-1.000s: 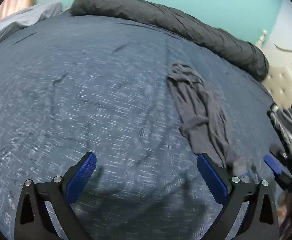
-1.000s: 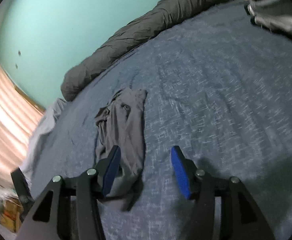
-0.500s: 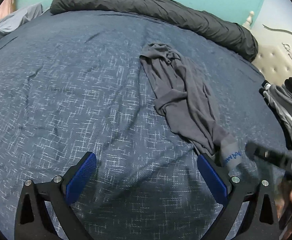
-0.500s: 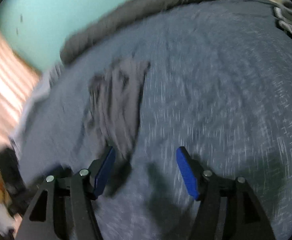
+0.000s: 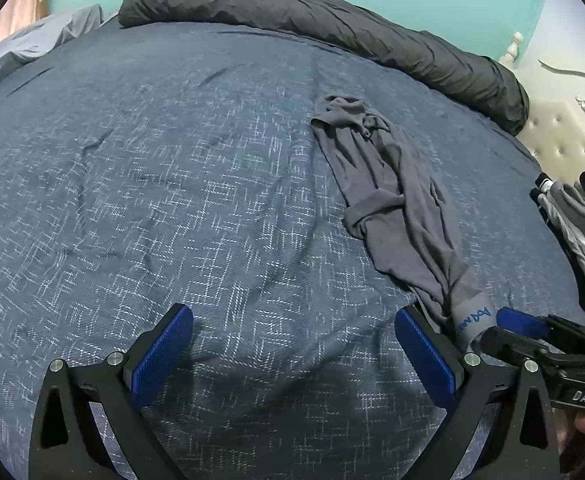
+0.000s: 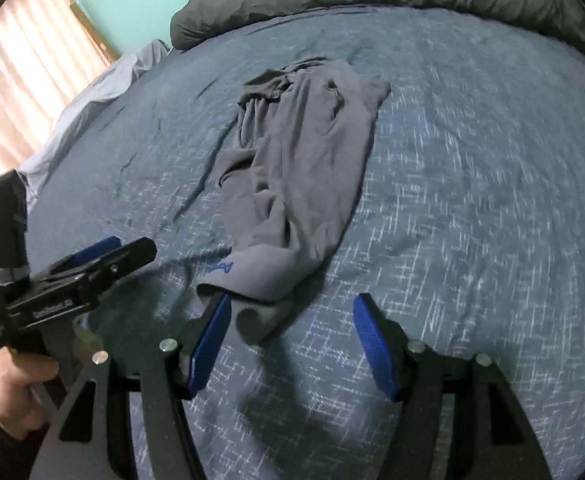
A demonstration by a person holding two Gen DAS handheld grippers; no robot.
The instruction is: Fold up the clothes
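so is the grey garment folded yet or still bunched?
Bunched, not folded: the grey garment lies in a long rumpled strip on the blue bedspread, creased throughout, with no tidy fold edges.

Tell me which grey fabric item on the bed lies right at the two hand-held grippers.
The crumpled grey garment with blue lettering on its waistband, stretched along the blue bedspread. The dark grey rolled duvet lies along the far edge, and the clothes pile sits aside.

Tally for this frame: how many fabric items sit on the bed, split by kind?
Crumpled grey garment: 1
Rolled dark duvet along the far edge: 1
Pile of other clothes at the right edge: 1
Total: 3
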